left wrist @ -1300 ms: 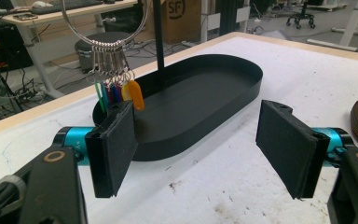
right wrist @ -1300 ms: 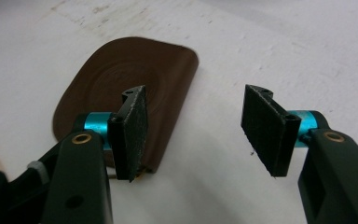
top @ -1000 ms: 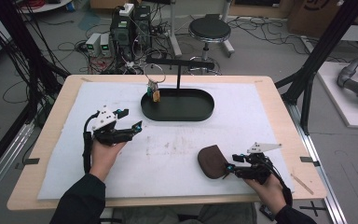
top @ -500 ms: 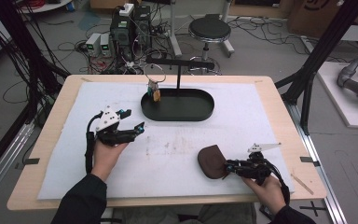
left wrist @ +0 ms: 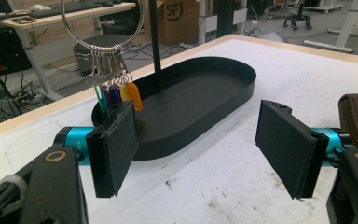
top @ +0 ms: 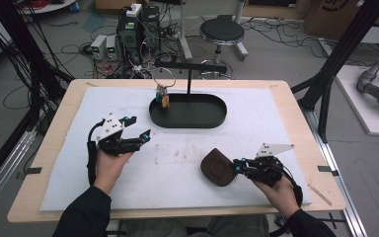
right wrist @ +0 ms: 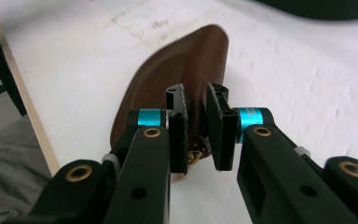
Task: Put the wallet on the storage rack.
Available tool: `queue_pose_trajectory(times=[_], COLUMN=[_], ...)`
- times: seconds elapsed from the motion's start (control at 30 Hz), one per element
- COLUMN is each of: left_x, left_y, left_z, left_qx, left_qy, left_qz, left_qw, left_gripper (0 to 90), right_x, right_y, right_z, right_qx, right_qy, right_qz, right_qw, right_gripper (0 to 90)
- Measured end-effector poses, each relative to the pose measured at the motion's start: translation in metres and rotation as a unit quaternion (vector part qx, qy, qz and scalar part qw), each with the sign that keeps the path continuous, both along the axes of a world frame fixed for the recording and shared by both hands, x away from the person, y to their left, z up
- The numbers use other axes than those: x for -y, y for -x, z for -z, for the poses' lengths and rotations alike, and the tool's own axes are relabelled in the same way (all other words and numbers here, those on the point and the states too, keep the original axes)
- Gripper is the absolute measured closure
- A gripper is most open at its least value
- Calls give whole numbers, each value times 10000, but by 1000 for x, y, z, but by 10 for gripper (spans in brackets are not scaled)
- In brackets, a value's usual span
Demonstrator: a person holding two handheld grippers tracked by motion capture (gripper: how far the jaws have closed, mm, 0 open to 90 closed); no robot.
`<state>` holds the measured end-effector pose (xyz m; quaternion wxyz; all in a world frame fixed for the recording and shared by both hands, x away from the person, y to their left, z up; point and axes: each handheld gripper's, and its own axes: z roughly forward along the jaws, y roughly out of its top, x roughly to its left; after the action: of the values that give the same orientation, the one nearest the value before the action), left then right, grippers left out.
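White mat (top: 187,163) covers the table; black oval tray (top: 187,112) at its far middle. Brown leather pouch (top: 218,167) lies on the mat's near right part. Right gripper (top: 238,166) has just closed, jaws clamped on the pouch's edge (zipper end). Left gripper (top: 140,127) jaws stand wide apart, holding nothing.

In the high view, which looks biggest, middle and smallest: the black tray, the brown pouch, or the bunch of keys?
1. Black tray, by far the biggest.
2. Brown pouch.
3. Bunch of keys, the smallest; it hangs farther from the camera, but the gap looks too big for that to matter.
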<state>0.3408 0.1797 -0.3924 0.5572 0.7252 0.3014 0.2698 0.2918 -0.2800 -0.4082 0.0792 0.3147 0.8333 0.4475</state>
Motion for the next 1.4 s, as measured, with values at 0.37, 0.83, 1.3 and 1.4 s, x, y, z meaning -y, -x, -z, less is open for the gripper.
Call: queue_pose_trajectory(times=[0.37,0.83,1.3,1.4], left_x=[10,58,97,103], left_y=[1,-11,-23,-28], left_z=[-2,10,29,37], left_qx=[-57,-478,-1095,-1297], left_qy=[252,282,106,98], left_qz=[244,1279,2001,2110], left_qw=[9994,9902,9736,9688], left_gripper=[291,300,304,305], right_x=[-21,-37,-40,-39], right_y=[-18,-24,-20,-20], right_z=[-22,-22,-20,-20], right_qx=[594,800,931,955], right_qy=[16,259,325,342], right_qz=[-239,-455,-652,-714], right_qw=[9979,9954,9930,9923], right_gripper=[826,828,827,825])
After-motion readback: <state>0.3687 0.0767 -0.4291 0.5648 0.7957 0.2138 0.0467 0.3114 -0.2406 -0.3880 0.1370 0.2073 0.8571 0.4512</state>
